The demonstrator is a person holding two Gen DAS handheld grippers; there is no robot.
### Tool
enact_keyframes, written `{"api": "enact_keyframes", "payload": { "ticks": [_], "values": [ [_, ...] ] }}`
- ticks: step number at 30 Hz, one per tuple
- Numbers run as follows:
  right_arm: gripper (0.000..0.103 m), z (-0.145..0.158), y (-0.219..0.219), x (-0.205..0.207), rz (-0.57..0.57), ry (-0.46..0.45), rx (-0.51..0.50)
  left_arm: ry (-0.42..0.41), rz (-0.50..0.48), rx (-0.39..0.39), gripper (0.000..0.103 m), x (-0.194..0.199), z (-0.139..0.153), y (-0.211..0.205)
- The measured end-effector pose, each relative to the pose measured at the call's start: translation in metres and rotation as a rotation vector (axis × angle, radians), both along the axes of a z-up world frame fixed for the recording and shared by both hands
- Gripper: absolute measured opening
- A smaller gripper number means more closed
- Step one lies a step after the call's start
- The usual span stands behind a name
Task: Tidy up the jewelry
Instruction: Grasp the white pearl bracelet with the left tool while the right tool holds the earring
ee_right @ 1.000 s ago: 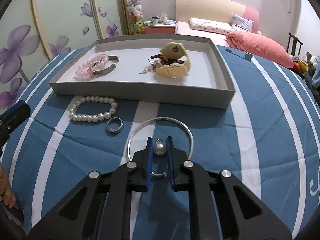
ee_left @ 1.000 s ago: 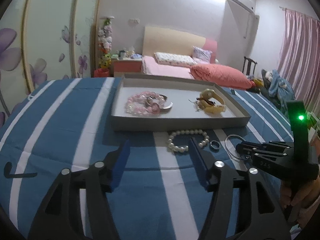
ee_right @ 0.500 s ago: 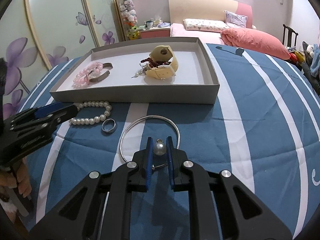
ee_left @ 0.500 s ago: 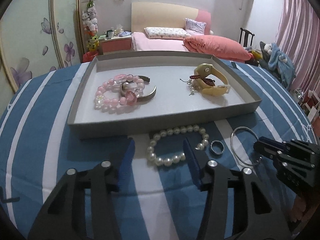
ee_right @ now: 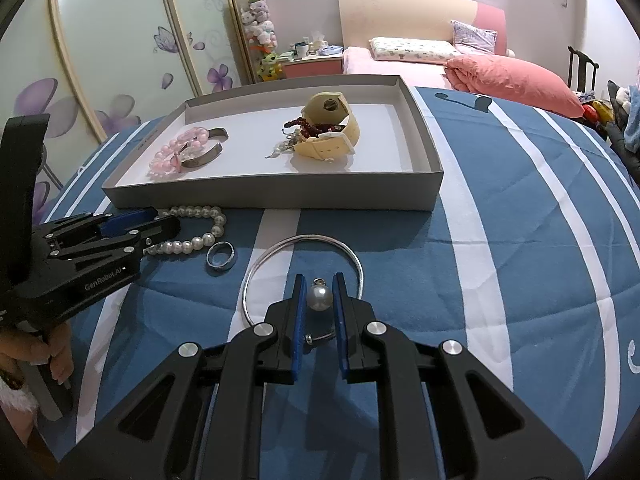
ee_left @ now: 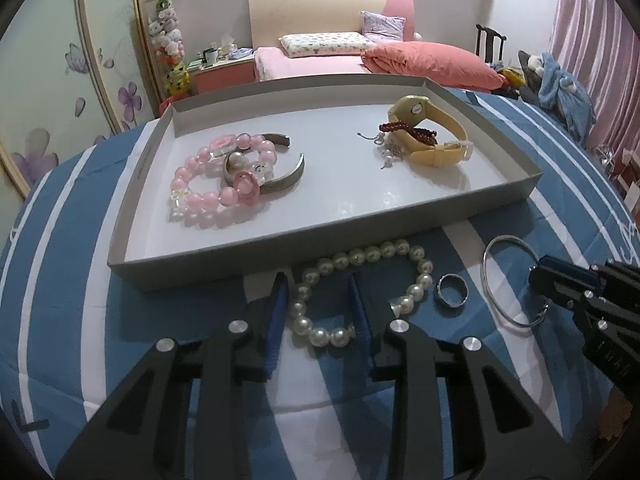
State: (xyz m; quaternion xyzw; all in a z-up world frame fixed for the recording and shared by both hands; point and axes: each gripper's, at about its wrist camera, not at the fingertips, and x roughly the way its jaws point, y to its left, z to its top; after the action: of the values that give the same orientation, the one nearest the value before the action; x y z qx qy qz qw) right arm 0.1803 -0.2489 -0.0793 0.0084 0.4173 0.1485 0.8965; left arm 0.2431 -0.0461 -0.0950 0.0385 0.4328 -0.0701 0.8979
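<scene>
Blue-and-white striped cloth [ee_right: 520,216] is covering the tabletop, and a shallow grey tray [ee_left: 256,258] is sitting on it. Inside the tray, a pink bead bracelet [ee_left: 208,192] is lying tangled with a metal cuff [ee_left: 286,178] at the left, while a cream watch [ee_left: 438,136] and dark red beads [ee_left: 408,130] are resting at the right.

Just in front of the tray's near wall, a pearl bracelet [ee_left: 360,276] is lying on the cloth. The left claw [ee_left: 318,316] is hanging spread over it, its blue-lined fingers [ee_left: 278,320] straddling the bracelet's left part without pinching it. A silver ring [ee_left: 452,290] is lying just beside the pearls, to their right.

Further right, a thin silver hoop [ee_right: 304,276] is lying flat on the cloth. The right claw [ee_right: 318,312] is sitting over the hoop's near side, with a pearl pendant [ee_right: 319,297] between its pads [ee_right: 298,320]. The pads are standing close beside the pearl, though whether they are pressing on it cannot be told.
</scene>
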Motion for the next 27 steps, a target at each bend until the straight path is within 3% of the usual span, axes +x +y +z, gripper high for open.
{"api": "enact_keyframes", "payload": {
  "ticks": [6, 10, 27],
  "values": [
    [0.014, 0.000, 0.000, 0.000, 0.000, 0.001, 0.000, -0.002, -0.015, 0.027, 0.030, 0.000, 0.000, -0.003],
    [0.014, 0.001, 0.001, -0.001, 0.002, -0.001, 0.002, -0.004, -0.040, 0.024, 0.011, 0.000, 0.000, -0.007],
    [0.014, 0.007, 0.002, -0.004, 0.009, -0.015, 0.014, 0.003, 0.018, -0.083, 0.010, -0.019, 0.000, 0.024]
  ]
}}
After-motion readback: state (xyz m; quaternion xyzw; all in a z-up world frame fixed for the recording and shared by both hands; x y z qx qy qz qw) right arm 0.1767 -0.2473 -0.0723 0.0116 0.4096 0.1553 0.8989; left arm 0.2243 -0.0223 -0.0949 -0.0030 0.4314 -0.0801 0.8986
